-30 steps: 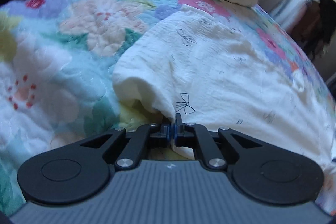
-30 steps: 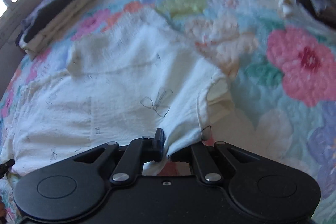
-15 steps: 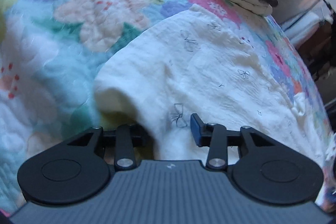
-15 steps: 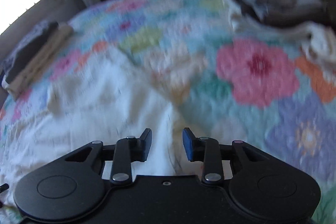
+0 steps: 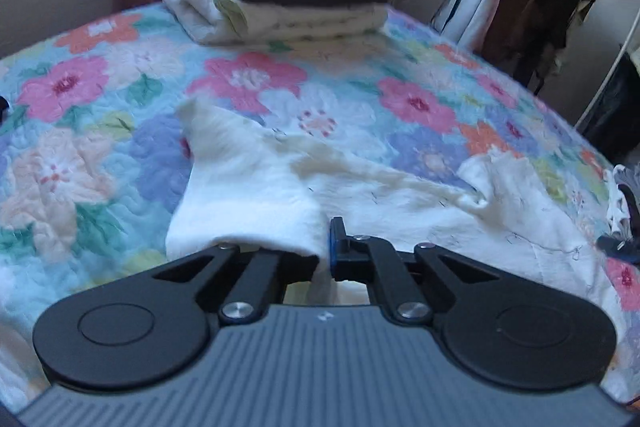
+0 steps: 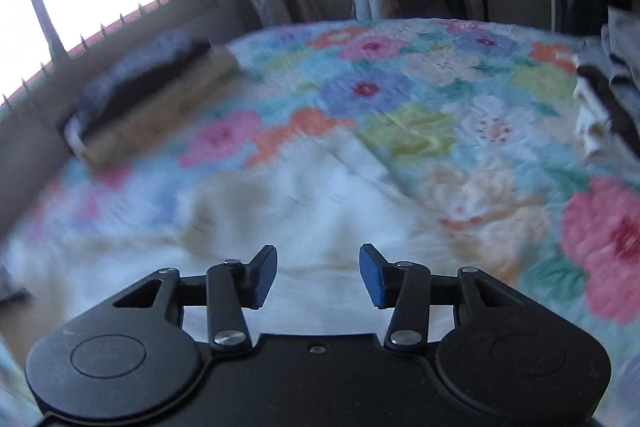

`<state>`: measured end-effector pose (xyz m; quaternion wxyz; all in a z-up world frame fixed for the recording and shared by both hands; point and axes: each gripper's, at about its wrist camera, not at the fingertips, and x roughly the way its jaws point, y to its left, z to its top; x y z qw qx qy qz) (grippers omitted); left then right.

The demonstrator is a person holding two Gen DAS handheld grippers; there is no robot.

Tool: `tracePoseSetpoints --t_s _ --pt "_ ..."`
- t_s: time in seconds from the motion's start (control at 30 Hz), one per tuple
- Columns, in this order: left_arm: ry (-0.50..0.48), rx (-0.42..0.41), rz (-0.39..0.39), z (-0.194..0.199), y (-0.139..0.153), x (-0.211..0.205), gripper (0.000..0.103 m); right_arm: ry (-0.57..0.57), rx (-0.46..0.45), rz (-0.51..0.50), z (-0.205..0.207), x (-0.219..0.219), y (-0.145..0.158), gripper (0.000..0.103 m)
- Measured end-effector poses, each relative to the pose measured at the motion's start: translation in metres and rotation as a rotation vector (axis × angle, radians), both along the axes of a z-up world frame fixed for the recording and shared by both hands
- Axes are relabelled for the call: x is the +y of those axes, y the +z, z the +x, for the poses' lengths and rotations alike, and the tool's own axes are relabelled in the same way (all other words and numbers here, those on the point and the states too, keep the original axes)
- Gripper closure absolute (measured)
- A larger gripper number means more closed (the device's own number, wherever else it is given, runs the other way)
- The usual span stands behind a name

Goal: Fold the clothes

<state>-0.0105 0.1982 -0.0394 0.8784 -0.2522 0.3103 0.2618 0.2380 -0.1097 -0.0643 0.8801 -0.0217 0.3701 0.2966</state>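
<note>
A white garment with small dark bow prints point(image 5: 400, 195) lies spread on the floral quilt point(image 5: 248, 79). My left gripper point(image 5: 325, 247) is shut on a fold of the garment at its near left side, and cloth drapes over the left finger. In the right wrist view the garment point(image 6: 320, 227) is blurred and lies below and ahead of my right gripper point(image 6: 318, 273), which is open and empty above it.
A stack of folded clothes point(image 5: 280, 7), white below and dark on top, sits at the far edge of the bed; it also shows in the right wrist view point(image 6: 140, 99). Loose clothes point(image 6: 600, 107) lie at the right edge. Hanging garments point(image 5: 532, 7) stand beyond the bed.
My left gripper opened, then shut again on a fold of the garment. My right gripper let go of the garment, opened wide and lifted away. Both views tilted up.
</note>
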Motion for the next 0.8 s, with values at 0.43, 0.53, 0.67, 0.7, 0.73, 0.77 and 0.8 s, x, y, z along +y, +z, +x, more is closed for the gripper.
tracePoseSetpoints --t_s 0.43,0.53,0.67,0.7,0.73,0.77,0.8 --pt "-0.197 -0.187 0.043 0.03 0.026 -0.033 0.1 0.045 0.286 0.277 0.05 -0.052 -0.019 0.053" --pt "-0.378 -0.246 0.023 0.073 0.044 -0.074 0.1 0.076 0.298 0.287 0.041 -0.055 -0.017 0.053" --pt "-0.627 -0.248 -0.052 0.124 0.042 -0.151 0.1 0.05 0.289 0.302 0.034 -0.072 -0.014 0.052" --pt "-0.68 -0.227 -0.049 0.133 0.037 -0.171 0.1 0.045 0.31 0.325 0.036 -0.078 -0.017 0.052" --pt "-0.712 -0.196 -0.05 0.142 0.029 -0.189 0.1 0.038 0.335 0.344 0.036 -0.084 -0.02 0.052" --pt "-0.718 -0.151 -0.056 0.151 0.018 -0.205 0.1 0.028 0.361 0.36 0.036 -0.089 -0.024 0.052" --pt "-0.719 -0.103 -0.066 0.158 0.006 -0.218 0.1 0.016 0.374 0.369 0.034 -0.093 -0.027 0.052"
